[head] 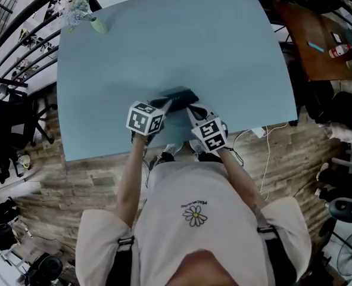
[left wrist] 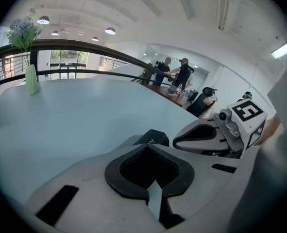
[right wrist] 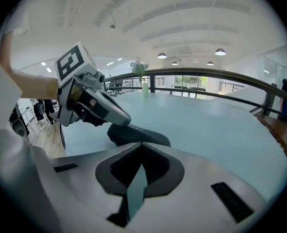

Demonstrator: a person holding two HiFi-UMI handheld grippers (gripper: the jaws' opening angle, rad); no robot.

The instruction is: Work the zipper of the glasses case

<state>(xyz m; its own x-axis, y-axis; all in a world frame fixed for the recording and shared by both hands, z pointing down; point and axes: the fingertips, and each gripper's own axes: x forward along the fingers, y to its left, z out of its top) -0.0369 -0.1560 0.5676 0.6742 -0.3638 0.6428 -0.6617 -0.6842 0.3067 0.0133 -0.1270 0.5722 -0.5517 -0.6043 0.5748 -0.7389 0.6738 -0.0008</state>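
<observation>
A dark glasses case [head: 179,94] lies on the light blue table [head: 164,40], near its front edge. My left gripper [head: 167,103] comes at the case's near left end; my right gripper [head: 191,108] is at its near right end. In the left gripper view the left gripper [left wrist: 146,145] has its tips together, nothing showing between them, and the case [left wrist: 154,138] pokes out just behind. The right gripper [right wrist: 141,143] is shut and empty, with the case [right wrist: 139,136] lying just beyond its tips. Whether the left tips pinch the zipper pull is hidden.
A pale green vase with flowers [head: 83,14] stands at the table's far left corner. A brown table [head: 318,37] with small items is off to the right. A white cable [head: 265,154] trails on the wooden floor. People [left wrist: 175,74] stand far behind.
</observation>
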